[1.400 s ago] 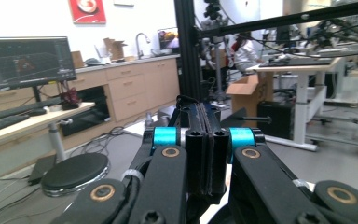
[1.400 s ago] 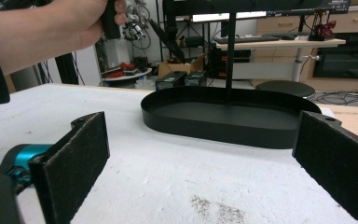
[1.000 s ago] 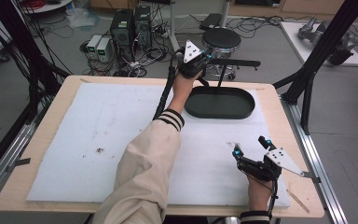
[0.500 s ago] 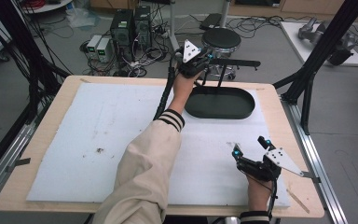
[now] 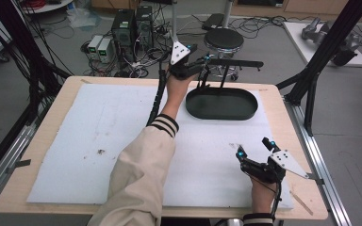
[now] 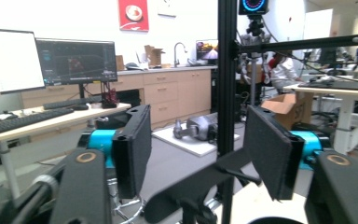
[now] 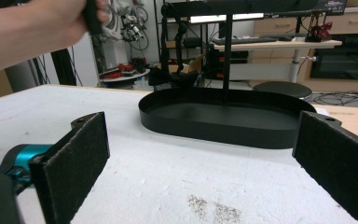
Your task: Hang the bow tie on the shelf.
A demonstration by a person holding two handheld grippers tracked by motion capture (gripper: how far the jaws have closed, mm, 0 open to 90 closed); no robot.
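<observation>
A: Tray (image 5: 221, 104)?
B: Far side of the bench (image 5: 52, 122), on the white pad (image 5: 75, 141). My left gripper (image 5: 202, 63) is just above its far-left rim, jaws apart.

A: Right gripper (image 5: 253, 149)?
B: Near edge, well apart from it, jaws spread, empty.

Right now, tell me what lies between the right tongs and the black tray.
Only bare white foam mat with a few dark specks, seen in the right gripper view between the right tongs and the black tray.

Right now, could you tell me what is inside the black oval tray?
The black oval tray holds no loose items. Only thin black posts rise from its floor to a top bar. Its near wall hides the front strip of the floor in the right gripper view.
</observation>
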